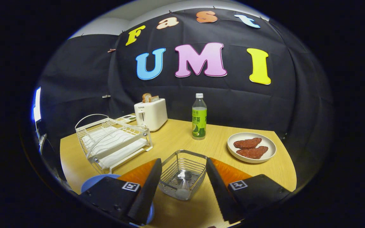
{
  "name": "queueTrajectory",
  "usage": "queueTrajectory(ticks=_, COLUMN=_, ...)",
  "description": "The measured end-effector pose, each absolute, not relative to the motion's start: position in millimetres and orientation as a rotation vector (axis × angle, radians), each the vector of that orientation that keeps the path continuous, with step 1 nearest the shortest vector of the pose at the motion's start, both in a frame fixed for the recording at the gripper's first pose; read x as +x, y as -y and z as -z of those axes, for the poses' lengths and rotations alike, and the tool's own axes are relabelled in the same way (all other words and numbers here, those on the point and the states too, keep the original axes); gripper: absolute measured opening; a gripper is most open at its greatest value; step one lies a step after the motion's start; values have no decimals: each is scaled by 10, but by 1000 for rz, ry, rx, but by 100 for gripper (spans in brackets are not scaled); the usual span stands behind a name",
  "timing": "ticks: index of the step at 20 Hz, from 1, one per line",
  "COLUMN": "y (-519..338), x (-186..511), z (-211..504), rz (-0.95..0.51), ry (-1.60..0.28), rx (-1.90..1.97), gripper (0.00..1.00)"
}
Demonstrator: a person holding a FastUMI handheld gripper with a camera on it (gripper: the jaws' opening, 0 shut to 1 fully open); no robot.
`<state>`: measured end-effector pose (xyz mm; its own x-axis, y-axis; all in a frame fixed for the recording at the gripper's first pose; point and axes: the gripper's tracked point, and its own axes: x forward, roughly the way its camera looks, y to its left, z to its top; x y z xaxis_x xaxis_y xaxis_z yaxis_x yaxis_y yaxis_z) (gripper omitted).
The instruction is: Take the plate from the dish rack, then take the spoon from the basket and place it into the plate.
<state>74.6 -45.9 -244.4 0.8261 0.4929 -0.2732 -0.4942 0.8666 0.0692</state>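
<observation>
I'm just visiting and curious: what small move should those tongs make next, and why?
Probably ease down into the wire basket. The spoon lies inside it, between the open tongs, and the blue plate already sits on the table beside the empty dish rack.

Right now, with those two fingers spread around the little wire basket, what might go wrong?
The gripper is open, and the silver wire basket sits between its fingers. The spoon lies low inside the basket, so the fingers may catch the wire rim and drag the light basket. The blue plate lies partly under one finger, so the gripper could bump it.
</observation>
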Motion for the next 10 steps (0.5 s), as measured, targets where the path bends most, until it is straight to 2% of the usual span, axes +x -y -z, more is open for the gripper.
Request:
queueTrajectory(ticks=2, y=404, x=742, z=2474, rz=-538, ry=-289, rx=7, gripper=70)
queueTrajectory(ticks=5, y=382, x=773, z=2508, rz=-539, ry=-271, rx=-38, gripper=65)
queueTrajectory(ticks=6, y=364, x=764, z=2522, rz=-539, ry=-273, rx=-35, gripper=52)
queueTrajectory(ticks=10, y=324, x=775, z=2534, rz=-536, ry=-288, rx=-21, gripper=25)
